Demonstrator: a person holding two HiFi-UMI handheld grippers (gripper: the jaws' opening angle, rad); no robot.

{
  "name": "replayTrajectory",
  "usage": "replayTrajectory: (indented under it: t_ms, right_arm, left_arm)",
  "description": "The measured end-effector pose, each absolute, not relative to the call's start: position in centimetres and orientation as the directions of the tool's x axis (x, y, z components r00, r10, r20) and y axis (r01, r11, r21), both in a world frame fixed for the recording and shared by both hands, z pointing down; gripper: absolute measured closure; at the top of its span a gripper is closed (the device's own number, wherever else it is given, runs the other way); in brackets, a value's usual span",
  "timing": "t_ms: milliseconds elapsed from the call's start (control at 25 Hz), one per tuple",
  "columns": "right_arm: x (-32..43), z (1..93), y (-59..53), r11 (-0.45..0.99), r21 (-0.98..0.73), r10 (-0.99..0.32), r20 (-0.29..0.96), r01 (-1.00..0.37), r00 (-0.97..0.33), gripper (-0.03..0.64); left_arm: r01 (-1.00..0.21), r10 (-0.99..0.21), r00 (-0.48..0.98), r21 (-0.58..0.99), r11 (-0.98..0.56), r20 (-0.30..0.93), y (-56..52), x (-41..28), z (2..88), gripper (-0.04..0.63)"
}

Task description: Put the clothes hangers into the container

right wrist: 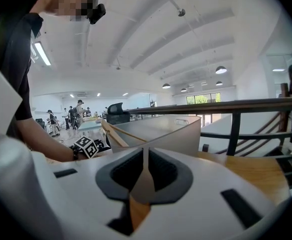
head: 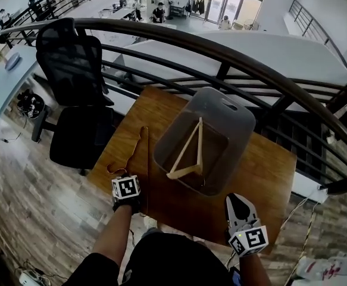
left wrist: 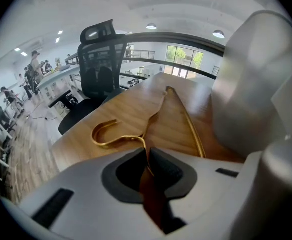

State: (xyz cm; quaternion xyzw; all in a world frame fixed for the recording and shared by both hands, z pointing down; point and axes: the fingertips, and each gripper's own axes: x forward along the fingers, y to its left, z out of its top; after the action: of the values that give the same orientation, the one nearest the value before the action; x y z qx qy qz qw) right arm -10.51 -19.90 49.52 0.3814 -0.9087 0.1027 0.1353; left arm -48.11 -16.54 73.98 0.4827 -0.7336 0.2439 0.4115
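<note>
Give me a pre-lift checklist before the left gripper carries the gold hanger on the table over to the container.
1. Grip: ok. The left gripper is shut on the gold hanger, on its wire by the hook.
2. Hook free: ok. It lies on bare table.
3. Hanger clear of the container wall: cannot tell.
4. Container open, with room: ok. Only a wooden hanger leans inside.
5. Right gripper out of the way: ok. It is shut, empty, and on the container's right.
</note>
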Motion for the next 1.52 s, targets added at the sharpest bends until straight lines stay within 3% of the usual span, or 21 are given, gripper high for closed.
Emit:
replayTrajectory:
  t_ms: [80,440,800,1000,1160,1520]
  right_arm:
    - [-11.5,49.7,-19.5,0.684,-0.088,-0.668,0.324,-0.724,-0.670,0.589]
    - [-14.9,50.7,-18.3,0.603,-0.115,-0.738,0.295,-0.789,-0.607,0.592]
    - [-12.7,49.6,-17.5,0.486,-0.084,-0.830,0.270,-0.870,-0.489,0.597]
    - [-11.1,48.4,-17.1,0.494,-0.064,-0.831,0.257,-0.867,-0.493,0.597]
    - [-9.8,47.8,-17.4,0.509,-0.064,-0.827,0.240,-0.858,-0.509,0.597]
    - [-7.2,46.6,-17.9,0.543,-0.075,-0.811,0.210,-0.836,-0.546,0.597]
  left_arm:
    - [-0.925,-0.510,-0.181,0.030,0.378,0.841,-16.3,-48.5,73.8,0.568]
    - [-0.970,-0.583,-0.182,-0.048,0.236,0.792,-17.2,-53.6,70.3,0.571]
    - [-0.982,-0.779,-0.181,-0.155,0.108,0.600,-24.3,-57.0,58.9,0.571]
    - [-0.976,-0.855,-0.119,-0.216,0.008,0.505,-27.2,-53.7,51.0,0.571]
    - [-0.965,-0.848,-0.034,-0.239,-0.111,0.529,-28.2,-49.5,47.4,0.571]
    - [-0.879,-0.848,0.014,-0.398,-0.264,0.530,-29.7,-41.2,42.5,0.571]
